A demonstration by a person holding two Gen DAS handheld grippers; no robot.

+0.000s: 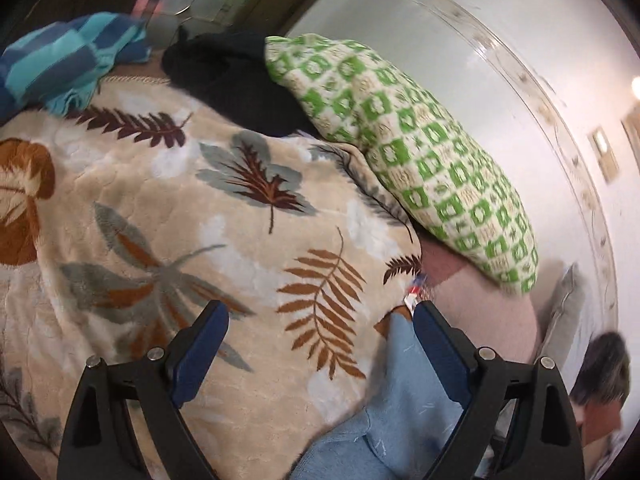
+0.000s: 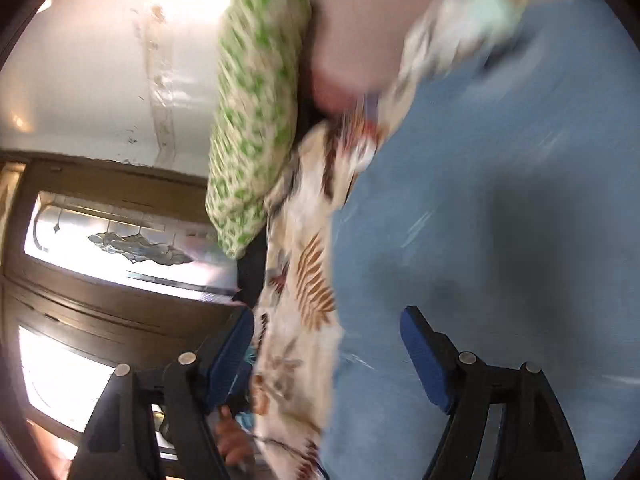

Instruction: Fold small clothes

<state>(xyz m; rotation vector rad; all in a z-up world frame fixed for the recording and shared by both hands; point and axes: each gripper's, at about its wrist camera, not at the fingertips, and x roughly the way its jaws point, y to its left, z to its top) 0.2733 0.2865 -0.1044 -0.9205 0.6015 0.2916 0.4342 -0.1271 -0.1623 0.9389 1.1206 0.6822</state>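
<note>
Light blue knit garment [image 1: 404,408] lies at the near edge of the beige leaf-print fleece blanket [image 1: 168,208], and we find the left gripper [image 1: 320,324] spread wide, its right finger touching that cloth. We note the right gripper [image 2: 328,332] likewise gaping over the same garment, holding nothing; a green-checked pillow [image 1: 420,152] rests along the blanket's far edge.

Left gripper [image 1: 320,328]: matt black plastic arms, matt blue pads [image 1: 200,356], bright metal pins. Ahead of it, the leaf-print blanket [image 1: 192,216] is plush, embossed fleece. Against its right finger, the light blue garment [image 1: 404,408] is soft matt knit flecked with lint. Beyond, the green-checked pillow [image 1: 408,148] is coarse woven cloth; the wall [image 1: 500,40] behind is glossy. Right gripper [image 2: 328,356]: same finish. Left of it, the door frame [image 2: 120,300] is dark satin wood around leaded, glossy glass [image 2: 132,244].
</note>
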